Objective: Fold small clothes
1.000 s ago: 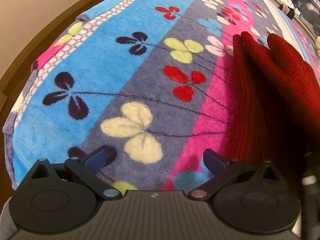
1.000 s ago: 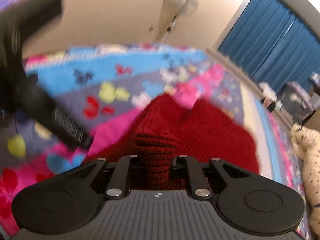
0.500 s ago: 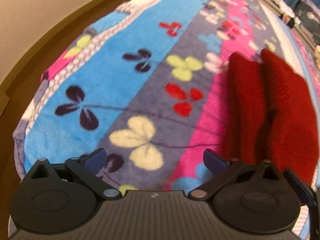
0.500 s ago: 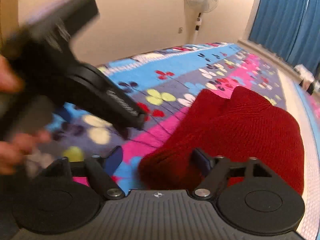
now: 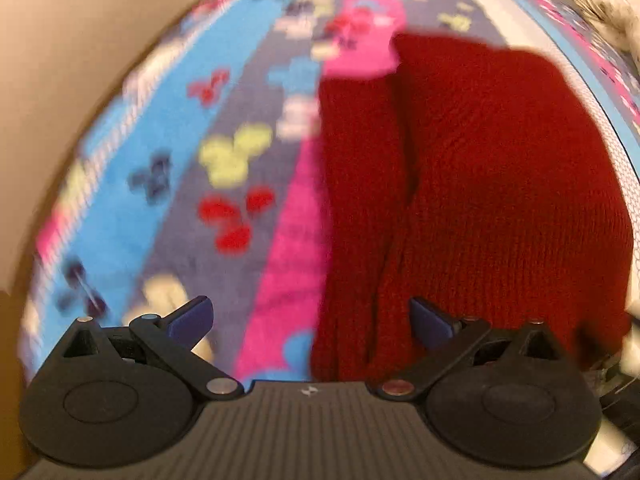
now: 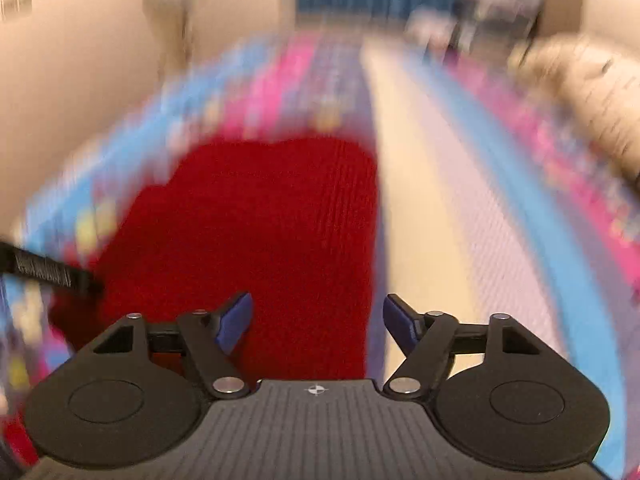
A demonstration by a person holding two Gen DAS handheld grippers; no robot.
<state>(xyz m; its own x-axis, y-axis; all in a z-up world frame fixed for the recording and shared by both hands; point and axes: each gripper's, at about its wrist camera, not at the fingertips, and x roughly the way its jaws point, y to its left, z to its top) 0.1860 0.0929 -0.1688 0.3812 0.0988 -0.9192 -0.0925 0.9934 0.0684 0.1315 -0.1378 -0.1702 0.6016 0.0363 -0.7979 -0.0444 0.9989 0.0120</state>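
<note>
We see the right gripper (image 6: 318, 322), earlier clamped on the red knitted garment (image 6: 256, 240), now spread and empty, its jaws having just narrowed slightly, while the left gripper (image 5: 310, 320) stays wide apart

No text can be read with certainty. In the right wrist view a black bar (image 6: 48, 272) at the left edge carries a line of white print, too blurred to make out. Each gripper body bears only a small emblem.
</note>
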